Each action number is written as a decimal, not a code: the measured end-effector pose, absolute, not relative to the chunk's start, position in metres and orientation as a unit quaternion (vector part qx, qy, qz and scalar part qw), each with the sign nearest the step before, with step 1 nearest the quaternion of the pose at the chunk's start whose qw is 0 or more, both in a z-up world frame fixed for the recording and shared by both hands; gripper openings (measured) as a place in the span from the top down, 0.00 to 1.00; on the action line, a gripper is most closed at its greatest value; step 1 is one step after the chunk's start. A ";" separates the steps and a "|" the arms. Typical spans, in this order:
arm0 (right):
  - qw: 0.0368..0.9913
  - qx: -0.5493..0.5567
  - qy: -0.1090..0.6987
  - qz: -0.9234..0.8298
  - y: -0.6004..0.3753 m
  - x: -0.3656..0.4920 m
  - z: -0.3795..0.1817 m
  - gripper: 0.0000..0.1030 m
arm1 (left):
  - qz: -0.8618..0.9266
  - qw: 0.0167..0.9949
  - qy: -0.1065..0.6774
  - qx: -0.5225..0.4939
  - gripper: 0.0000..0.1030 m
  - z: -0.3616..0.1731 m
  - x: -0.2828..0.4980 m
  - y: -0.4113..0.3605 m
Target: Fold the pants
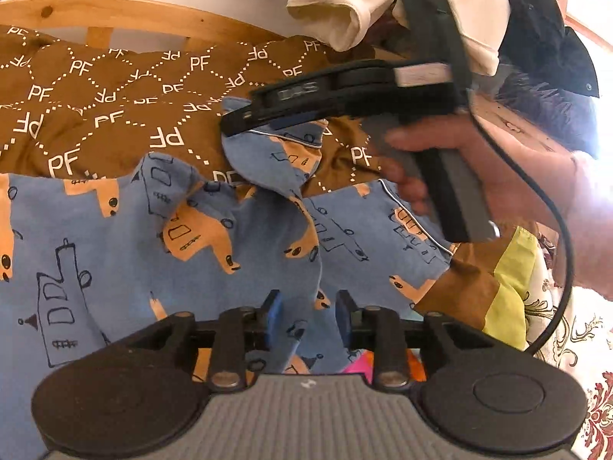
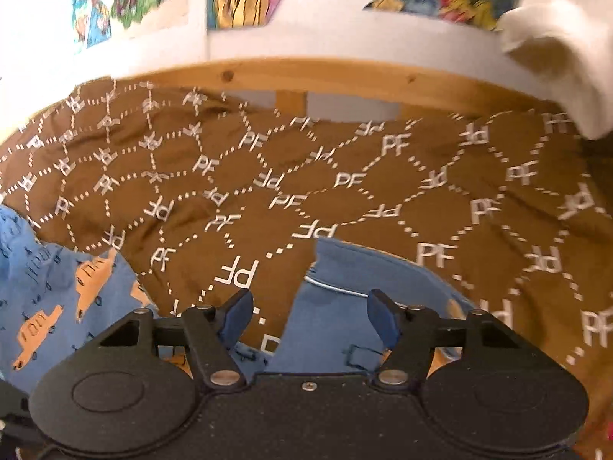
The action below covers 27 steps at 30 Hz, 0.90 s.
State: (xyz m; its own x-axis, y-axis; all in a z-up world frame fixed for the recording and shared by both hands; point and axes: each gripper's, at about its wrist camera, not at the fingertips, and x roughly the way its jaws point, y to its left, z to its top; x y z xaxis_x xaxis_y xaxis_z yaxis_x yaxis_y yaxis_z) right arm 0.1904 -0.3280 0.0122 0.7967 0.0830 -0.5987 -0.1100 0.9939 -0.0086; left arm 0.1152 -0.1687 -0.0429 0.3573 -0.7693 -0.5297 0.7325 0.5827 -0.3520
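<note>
Blue printed pants (image 1: 115, 237) spread rumpled over brown PF bedspread (image 1: 95, 115); far cuff pinched up by right gripper (image 1: 233, 120), presumably to carry a fold. Left gripper (image 1: 308, 308) parted, fabric between, not clamped. Right wrist view: jaws look apart, so grip uncertain.

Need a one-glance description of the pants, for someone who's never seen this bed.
Start at the brown bedspread covered in white PF letters, in front of the wooden rail. The pants lie rumpled across its near side: blue fabric printed with tan shapes and dark outline drawings, thin white piping at one edge. That print sets them apart from the plain white garment hanging above.
</note>
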 end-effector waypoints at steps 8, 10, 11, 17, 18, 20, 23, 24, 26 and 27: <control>0.935 -0.073 0.346 -0.015 -0.308 0.226 -0.005 0.71 | -0.441 0.826 0.352 -0.009 0.94 -0.049 0.121 -0.176; 0.937 -0.065 0.343 -0.022 -0.313 0.225 -0.005 0.95 | -0.438 0.826 0.355 -0.014 0.97 -0.049 0.122 -0.174; 0.940 -0.053 0.337 -0.021 -0.317 0.221 -0.003 0.98 | -0.438 0.826 0.355 -0.014 0.98 -0.049 0.123 -0.174; 0.962 0.012 0.271 -0.042 -0.341 0.174 0.019 1.00 | -0.442 0.833 0.333 0.021 0.98 -0.040 0.114 -0.177; 0.966 0.029 0.254 -0.047 -0.347 0.161 0.025 1.00 | -0.443 0.834 0.327 0.029 0.98 -0.037 0.112 -0.178; 0.969 0.044 0.235 -0.056 -0.356 0.141 0.034 1.00 | -0.441 0.837 0.322 0.041 0.98 -0.036 0.109 -0.180; 0.966 0.021 0.256 -0.034 -0.357 0.137 0.032 0.95 | -0.433 0.838 0.330 0.040 0.98 -0.039 0.108 -0.181; 0.965 0.021 0.260 -0.029 -0.355 0.138 0.030 0.83 | -0.430 0.837 0.335 0.038 0.99 -0.041 0.109 -0.180; 0.962 0.020 0.271 -0.016 -0.348 0.145 0.025 0.77 | -0.425 0.837 0.343 0.038 0.99 -0.045 0.108 -0.178; 0.961 0.014 0.277 -0.009 -0.342 0.150 0.021 0.76 | -0.423 0.838 0.343 0.040 0.99 -0.045 0.108 -0.177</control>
